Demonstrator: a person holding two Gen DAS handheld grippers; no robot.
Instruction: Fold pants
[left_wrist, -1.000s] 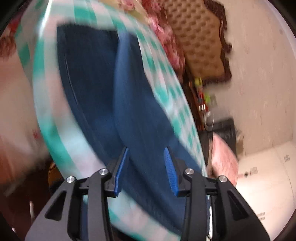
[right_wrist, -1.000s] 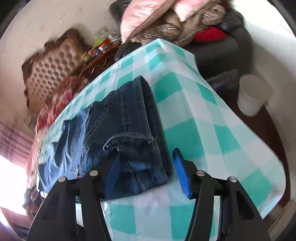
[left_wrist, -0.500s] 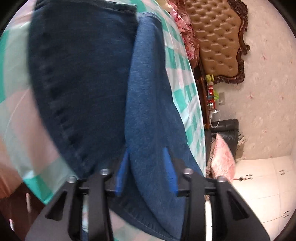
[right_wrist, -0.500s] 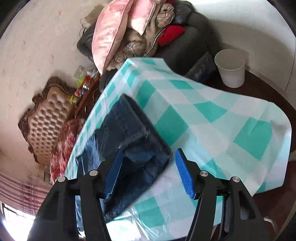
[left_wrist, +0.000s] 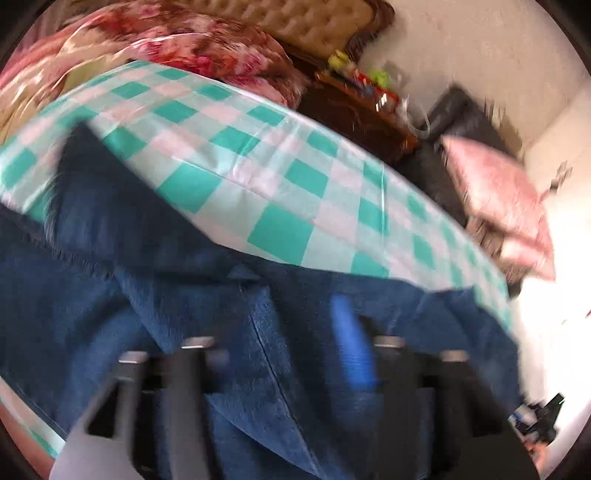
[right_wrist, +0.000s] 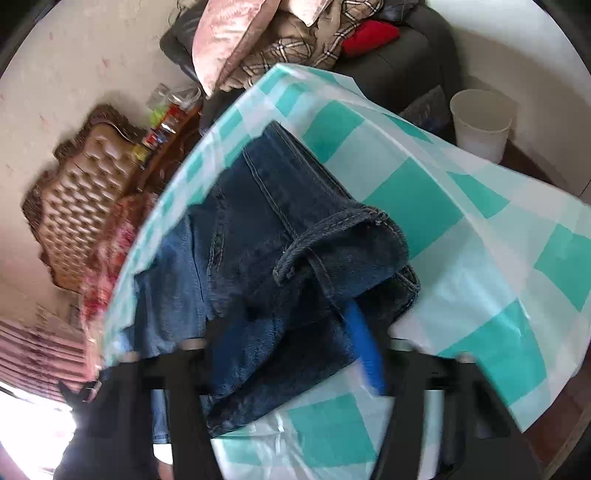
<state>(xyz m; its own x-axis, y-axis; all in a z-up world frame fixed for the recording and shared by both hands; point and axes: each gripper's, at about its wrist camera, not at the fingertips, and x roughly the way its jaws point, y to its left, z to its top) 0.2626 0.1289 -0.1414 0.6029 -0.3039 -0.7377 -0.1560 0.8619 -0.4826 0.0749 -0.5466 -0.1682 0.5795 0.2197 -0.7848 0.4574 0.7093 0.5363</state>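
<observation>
Only the right wrist view shows the jeans' (right_wrist: 280, 236) rumpled waistband; both grippers' (left_wrist: 295, 354) (right_wrist: 295, 347) fingers straddle denim, grip unclear

A lived-in home bedroom. A tufted, carved headboard (right_wrist: 86, 181) stands against pale floral wallpaper (right_wrist: 74, 74) beside a floral blanket (left_wrist: 177, 48), with a cluttered dark wood nightstand (left_wrist: 365, 107) close by. Pink pillows (right_wrist: 229, 37) and plaid bedding (right_wrist: 295, 48) are heaped on a dark sofa (right_wrist: 399, 62), and a white bin (right_wrist: 480, 125) stands on the floor.

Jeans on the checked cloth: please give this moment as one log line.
jeans: on checked cloth | left tool: open, denim between fingers | right tool: open, at waistband | view: blurred
</observation>
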